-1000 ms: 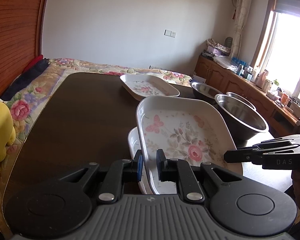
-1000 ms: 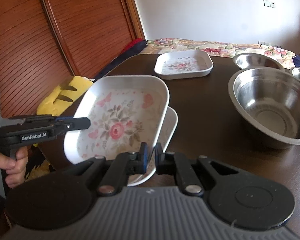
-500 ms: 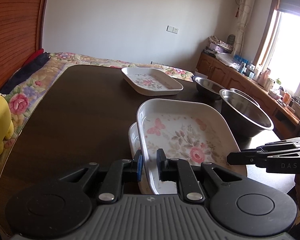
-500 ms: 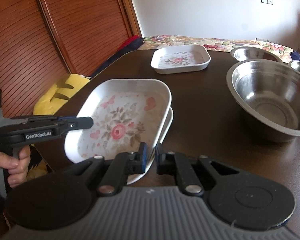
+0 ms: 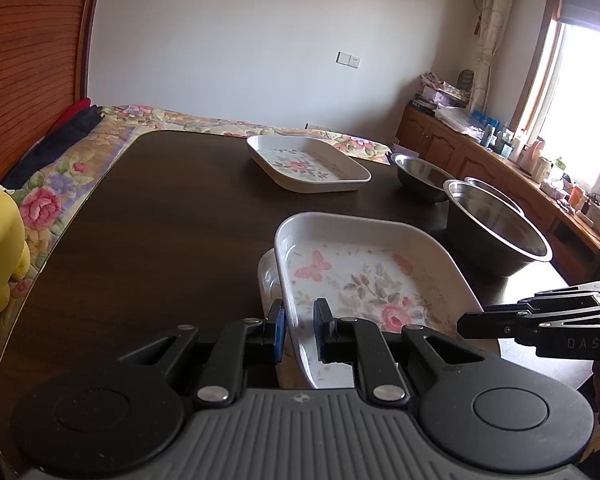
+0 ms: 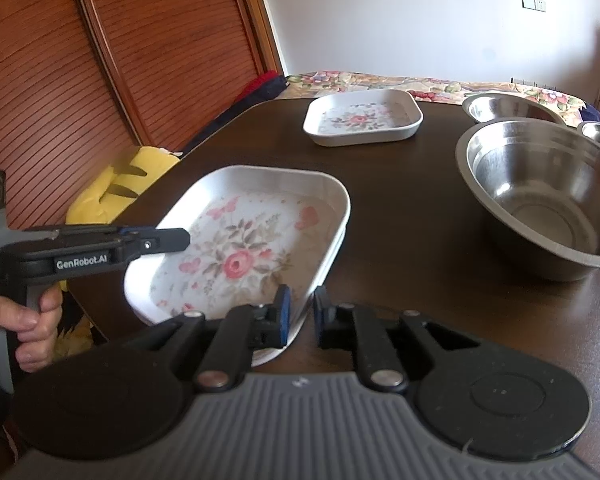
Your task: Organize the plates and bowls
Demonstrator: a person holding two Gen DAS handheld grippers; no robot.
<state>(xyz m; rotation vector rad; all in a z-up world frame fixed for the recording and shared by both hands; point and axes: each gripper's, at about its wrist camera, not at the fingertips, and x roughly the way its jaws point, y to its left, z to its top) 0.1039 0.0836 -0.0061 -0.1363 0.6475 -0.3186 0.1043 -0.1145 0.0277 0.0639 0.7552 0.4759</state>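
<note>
white floral plate [image 5: 364,280] sits low centre of frame, nested on a second plate [image 5: 266,280] with a slight offset, near the table [image 5: 160,220] edge. left gripper [image 5: 300,326] pinches its near rim, narrow. right gripper [image 6: 300,312] straddles the opposite rim but a gap shows at one pad; looks like it's letting go. two-sided hold likely keeps it level for stacking. third plate [image 6: 362,118] upper centre, well apart, probably next. steel bowls [image 6: 540,184] cluster at right, unsorted.
</note>
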